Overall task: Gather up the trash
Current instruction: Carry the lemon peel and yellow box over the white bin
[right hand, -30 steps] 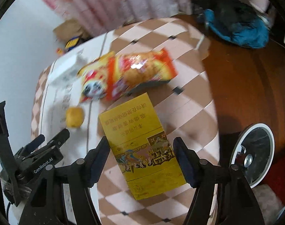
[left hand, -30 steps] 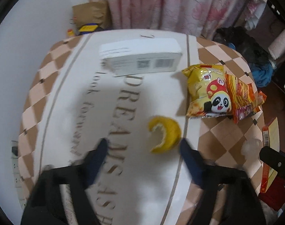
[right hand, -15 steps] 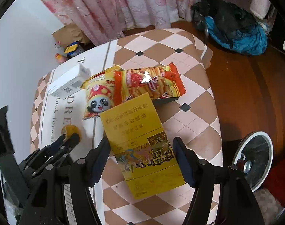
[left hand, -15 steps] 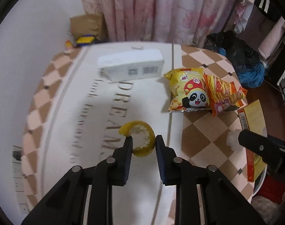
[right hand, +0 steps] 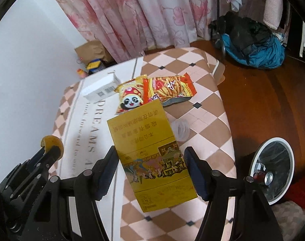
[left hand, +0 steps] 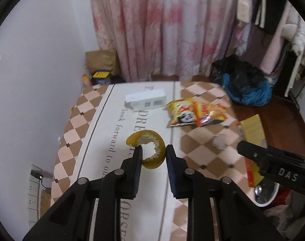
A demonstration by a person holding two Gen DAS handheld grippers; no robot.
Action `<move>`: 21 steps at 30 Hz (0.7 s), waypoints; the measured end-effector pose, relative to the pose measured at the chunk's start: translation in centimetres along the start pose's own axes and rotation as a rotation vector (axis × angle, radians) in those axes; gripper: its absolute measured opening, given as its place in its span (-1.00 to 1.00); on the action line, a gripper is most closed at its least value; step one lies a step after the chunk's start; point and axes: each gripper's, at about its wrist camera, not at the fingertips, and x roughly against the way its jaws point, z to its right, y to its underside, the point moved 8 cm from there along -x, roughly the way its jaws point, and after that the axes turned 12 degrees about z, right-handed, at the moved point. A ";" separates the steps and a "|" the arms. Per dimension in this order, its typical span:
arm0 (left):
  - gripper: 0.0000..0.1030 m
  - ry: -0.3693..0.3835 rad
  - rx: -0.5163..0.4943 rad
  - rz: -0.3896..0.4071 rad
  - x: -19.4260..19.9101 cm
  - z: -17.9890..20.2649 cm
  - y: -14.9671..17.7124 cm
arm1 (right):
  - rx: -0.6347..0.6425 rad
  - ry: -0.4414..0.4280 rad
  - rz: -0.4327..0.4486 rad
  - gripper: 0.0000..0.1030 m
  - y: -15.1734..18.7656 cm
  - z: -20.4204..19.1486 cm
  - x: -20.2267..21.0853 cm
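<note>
My left gripper (left hand: 152, 153) is shut on a curled yellow fruit peel (left hand: 150, 150) and holds it above the table; the peel also shows in the right wrist view (right hand: 52, 143). My right gripper (right hand: 151, 164) is shut on a flat yellow carton (right hand: 150, 156), held above the table's right edge. On the checkered tablecloth (right hand: 202, 100) lie a white box (left hand: 145, 100), a panda snack bag (right hand: 130, 98), an orange snack bag (right hand: 168, 89) and a clear plastic cup (right hand: 180, 129).
A white trash bin (right hand: 272, 168) with a can inside stands on the wooden floor right of the table. A blue and black bag heap (right hand: 250, 42) lies beyond. Pink curtains (left hand: 162, 30) and a brown paper bag (left hand: 101, 60) are behind the table.
My left gripper closed on the yellow peel and lifted it off the table. My right gripper, holding the yellow carton, has risen too.
</note>
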 end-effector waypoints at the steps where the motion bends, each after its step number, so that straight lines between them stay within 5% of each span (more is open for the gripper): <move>1: -0.61 0.015 -0.001 0.018 1.2 0.6 -0.5 | -0.004 -0.009 0.010 0.33 0.0 0.0 0.8; 11: -0.61 0.174 -0.052 0.112 7.5 9.3 -3.5 | -0.058 -0.068 0.159 0.32 -1.8 3.1 11.3; 21: -0.61 0.362 -0.127 0.037 5.9 23.4 -2.5 | -0.185 0.054 0.229 0.32 -2.2 16.4 18.2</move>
